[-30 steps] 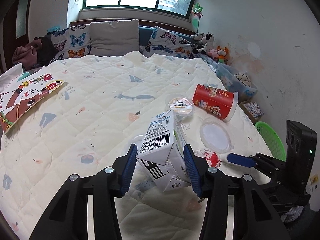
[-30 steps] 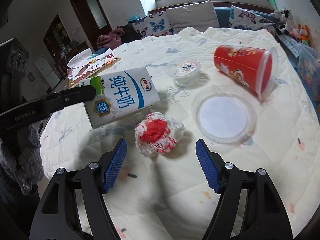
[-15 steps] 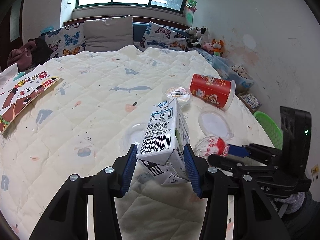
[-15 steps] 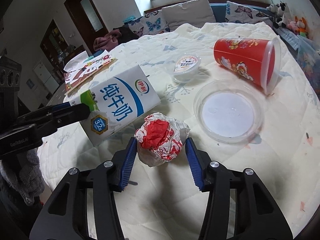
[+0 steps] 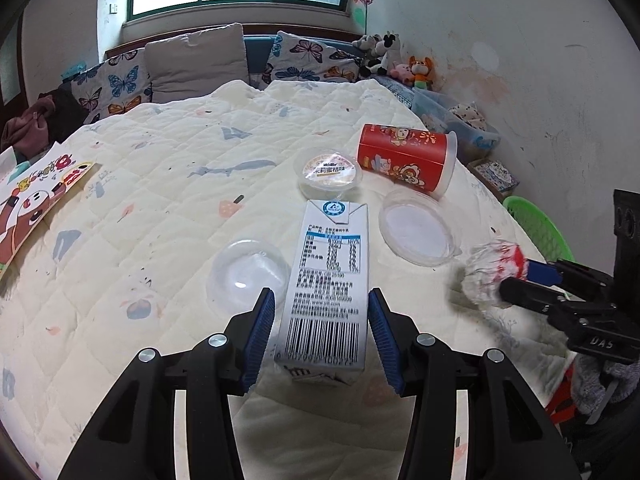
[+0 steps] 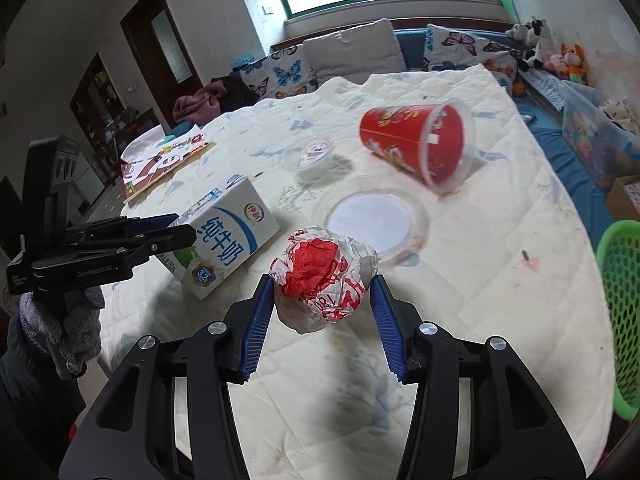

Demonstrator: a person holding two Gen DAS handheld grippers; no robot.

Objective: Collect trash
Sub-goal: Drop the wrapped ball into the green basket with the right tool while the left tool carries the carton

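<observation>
Held: milk carton point(image 5: 326, 280) clamped between the pads of the left gripper point(image 5: 322, 336); crumpled red-and-white wrapper point(image 6: 324, 280) pinched in the right gripper point(image 6: 322, 316), both raised above the quilted bed point(image 5: 160, 184). Outstanding on the quilt: red cup point(image 5: 406, 158) on its side, sealed small tub point(image 5: 328, 170), clear lid point(image 5: 416, 228), clear dome lid point(image 5: 248, 270). Green basket point(image 6: 622, 304) at the bed's right edge, likely the destination; nothing visibly deposited, so collection looks early

White milk carton point(image 5: 326, 280) with barcode side up, blue print on its side, lies lengthwise between the left tool's point(image 5: 322, 334) blue pads. Crumpled red-and-white wrapper ball point(image 6: 324, 280) sits between the right tool's point(image 6: 324, 312) pads. Red printed cup point(image 6: 420, 140) lies on its side on the quilt. Small sealed tub point(image 5: 329, 173) upright beside it. Two clear plastic lids point(image 5: 416, 232) point(image 5: 248, 272) lie flat near the carton.
</observation>
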